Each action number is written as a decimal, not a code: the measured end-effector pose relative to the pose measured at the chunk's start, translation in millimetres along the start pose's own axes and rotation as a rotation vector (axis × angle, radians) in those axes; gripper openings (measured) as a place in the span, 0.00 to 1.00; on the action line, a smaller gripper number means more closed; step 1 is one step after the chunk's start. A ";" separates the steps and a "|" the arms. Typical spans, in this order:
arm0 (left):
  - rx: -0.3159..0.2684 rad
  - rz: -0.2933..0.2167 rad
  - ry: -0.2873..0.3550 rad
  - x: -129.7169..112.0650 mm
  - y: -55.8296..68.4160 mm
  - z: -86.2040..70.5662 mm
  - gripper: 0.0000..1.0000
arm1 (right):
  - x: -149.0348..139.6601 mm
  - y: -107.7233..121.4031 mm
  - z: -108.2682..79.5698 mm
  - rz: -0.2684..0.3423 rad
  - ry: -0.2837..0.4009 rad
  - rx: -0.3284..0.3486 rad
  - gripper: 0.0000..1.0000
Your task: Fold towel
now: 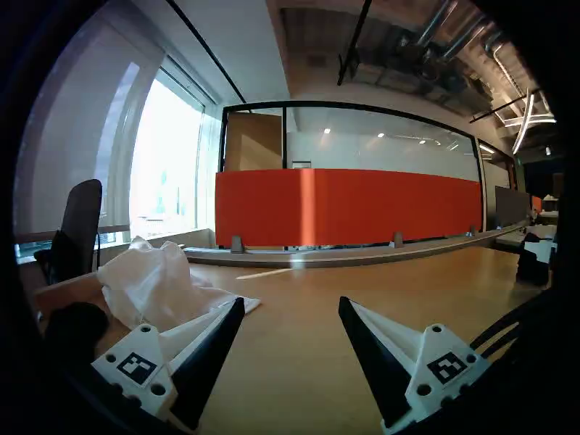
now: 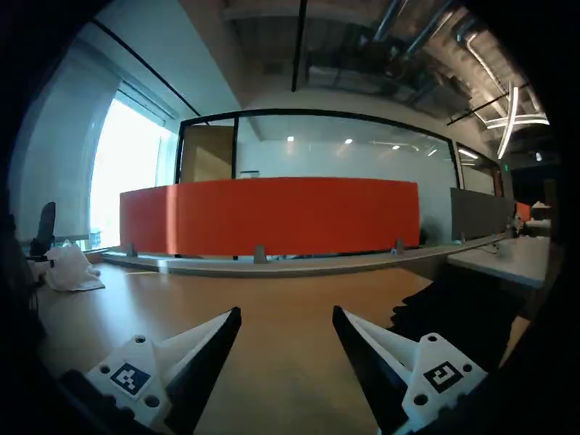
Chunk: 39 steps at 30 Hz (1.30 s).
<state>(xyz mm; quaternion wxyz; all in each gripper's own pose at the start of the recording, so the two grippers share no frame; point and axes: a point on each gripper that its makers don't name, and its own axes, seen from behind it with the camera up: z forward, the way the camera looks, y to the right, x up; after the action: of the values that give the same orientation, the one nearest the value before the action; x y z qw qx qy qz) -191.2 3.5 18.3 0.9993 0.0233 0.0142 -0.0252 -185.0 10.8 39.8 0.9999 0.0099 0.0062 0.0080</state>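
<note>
My left gripper (image 1: 291, 300) gapes empty, the crumpled white towel (image 1: 156, 286) on the table (image 1: 304, 362) at lower left. My right gripper (image 2: 286, 310), open too, has it far off at mid-left, with a dark cloth (image 2: 449, 312) at lower right.

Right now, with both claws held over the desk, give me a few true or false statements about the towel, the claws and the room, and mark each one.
1. The white towel lies crumpled in a heap on the wooden desk. True.
2. The left claw is shut on the towel. False: its fingers stand apart with nothing between them.
3. The right claw is open and empty. True.
4. The partition at the back of the desk is blue. False: it is orange.
5. In the right gripper view the towel sits at the far right. False: it sits at the far left.
</note>
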 end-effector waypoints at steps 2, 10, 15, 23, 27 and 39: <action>0.000 0.000 0.000 0.1 0.0 0.0 0.97 | -1.3 -2.2 -0.6 -0.008 0.003 0.005 0.98; 0.000 0.000 0.000 0.1 -0.1 -0.2 0.96 | -1.8 -4.8 -1.6 -0.018 0.004 0.007 0.98; 0.000 0.000 0.000 0.4 -0.2 -0.3 0.96 | -2.4 -4.3 -1.3 -0.018 0.004 0.006 0.98; 0.000 0.000 0.000 0.1 -0.5 -0.7 0.96 | -4.2 -3.8 -0.9 -0.017 0.003 0.005 0.98; 0.000 0.000 0.000 0.1 -0.1 -0.7 0.96 | -4.0 -3.3 -0.9 -0.017 0.003 0.005 1.00; 0.000 0.000 0.000 0.3 -0.2 -0.6 0.96 | -4.3 -4.2 -0.9 -0.017 0.003 0.005 1.00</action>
<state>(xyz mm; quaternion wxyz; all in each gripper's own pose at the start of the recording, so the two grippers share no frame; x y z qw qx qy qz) -190.9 3.3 17.7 0.9993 0.0234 0.0141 -0.0251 -189.2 6.6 38.9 0.9999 0.0124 0.0077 -0.0004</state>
